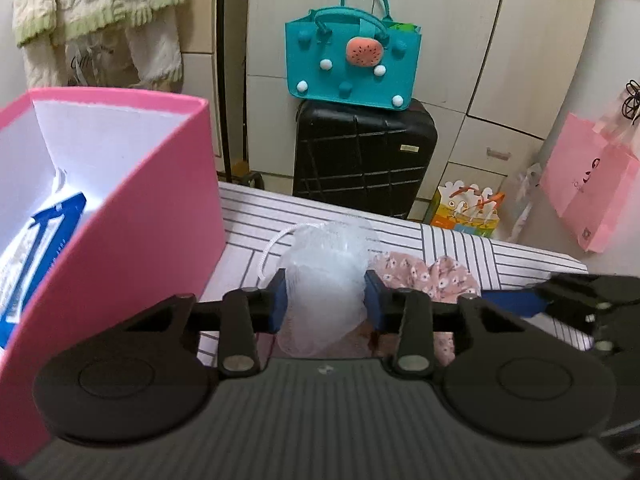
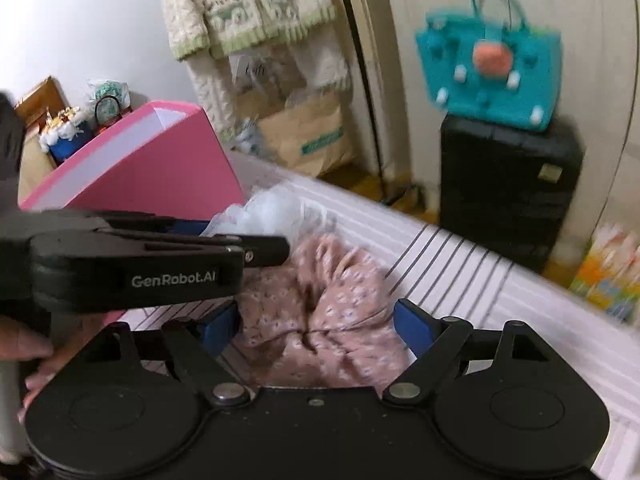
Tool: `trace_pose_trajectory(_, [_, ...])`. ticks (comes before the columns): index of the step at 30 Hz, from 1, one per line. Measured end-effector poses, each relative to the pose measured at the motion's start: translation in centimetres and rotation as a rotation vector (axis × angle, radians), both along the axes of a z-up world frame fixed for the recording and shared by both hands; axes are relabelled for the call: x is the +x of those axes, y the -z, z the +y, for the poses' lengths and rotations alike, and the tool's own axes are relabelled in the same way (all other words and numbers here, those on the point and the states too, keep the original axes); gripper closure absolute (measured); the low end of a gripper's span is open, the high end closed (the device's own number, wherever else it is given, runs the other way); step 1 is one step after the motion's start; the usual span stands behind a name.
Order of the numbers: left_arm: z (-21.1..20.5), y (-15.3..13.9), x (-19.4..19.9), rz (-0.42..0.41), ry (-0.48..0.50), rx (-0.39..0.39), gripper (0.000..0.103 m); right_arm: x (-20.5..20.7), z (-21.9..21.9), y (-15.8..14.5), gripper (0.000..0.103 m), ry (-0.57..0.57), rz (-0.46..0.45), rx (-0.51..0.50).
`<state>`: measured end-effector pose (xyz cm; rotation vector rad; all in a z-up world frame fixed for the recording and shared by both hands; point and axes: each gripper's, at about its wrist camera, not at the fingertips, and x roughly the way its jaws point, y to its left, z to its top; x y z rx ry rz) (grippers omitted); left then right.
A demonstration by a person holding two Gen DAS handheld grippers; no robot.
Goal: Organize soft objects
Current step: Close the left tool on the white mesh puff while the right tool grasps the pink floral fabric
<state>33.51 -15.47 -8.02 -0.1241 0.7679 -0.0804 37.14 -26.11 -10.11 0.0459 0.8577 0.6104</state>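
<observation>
Left gripper [image 1: 325,294] fingers pinch the mesh pouf [image 1: 326,276] beside the pink box [image 1: 160,208] — lift gently. Right gripper [image 2: 316,326] fingers wide around the floral scrunchie [image 2: 320,304] — squeeze centrally.

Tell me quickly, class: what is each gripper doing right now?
Left gripper: shut on the white mesh bath sponge.
Right gripper: open, its jaws either side of the pink floral scrunchie, not pressing it.
</observation>
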Motion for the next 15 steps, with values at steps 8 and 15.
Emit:
trace_pose_trajectory(8, [0.8,-1.4,-2.1,-0.101,-0.064,-0.025,0.076,-1.9,-0.1,0.0,0.077,0.029,-0.125,-0.003])
trace_pose_trajectory(15, [1.7,-3.6,-5.2,-0.187,-0.032,-0.086,0.076,-5.3,-1.6,-2.8,0.082,0.086,-0.210,0.020])
